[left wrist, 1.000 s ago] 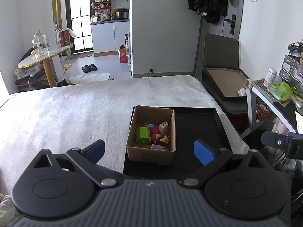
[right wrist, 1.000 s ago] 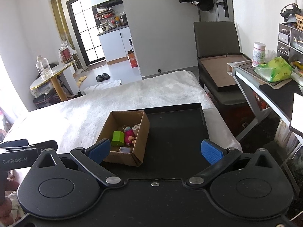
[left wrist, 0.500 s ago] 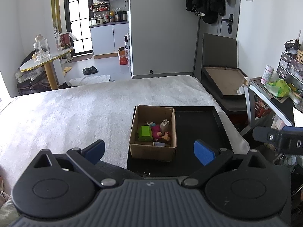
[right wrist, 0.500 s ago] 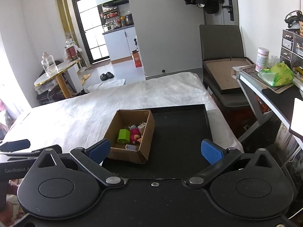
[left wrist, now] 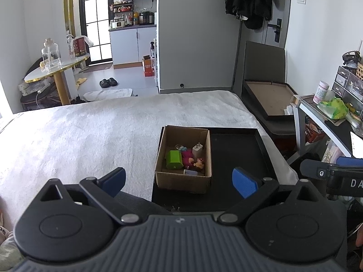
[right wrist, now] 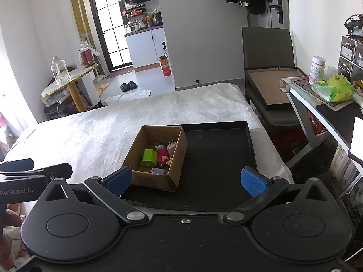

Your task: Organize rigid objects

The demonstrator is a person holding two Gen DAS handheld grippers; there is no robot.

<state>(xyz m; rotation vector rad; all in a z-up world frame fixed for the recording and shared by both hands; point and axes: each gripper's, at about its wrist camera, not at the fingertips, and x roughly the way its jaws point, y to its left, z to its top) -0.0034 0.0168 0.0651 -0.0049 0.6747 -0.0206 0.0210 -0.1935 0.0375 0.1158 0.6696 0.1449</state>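
An open cardboard box stands on the left part of a black tray lying on a white bed. Inside the box lie a green block, a pink toy figure, a white charger plug and a small card. My left gripper hovers open in front of the box, nothing between its blue pads. My right gripper is open too, above the tray's near edge, holding nothing.
The white bed cover spreads to the left and beyond the tray. A dark chair with a shallow brown tray stands at the right, next to a cluttered desk. A round gold-legged table is far left.
Both grippers have pulled back and risen slightly, so the box and tray sit a little lower and farther. Both stay open, and the box contents have not moved.
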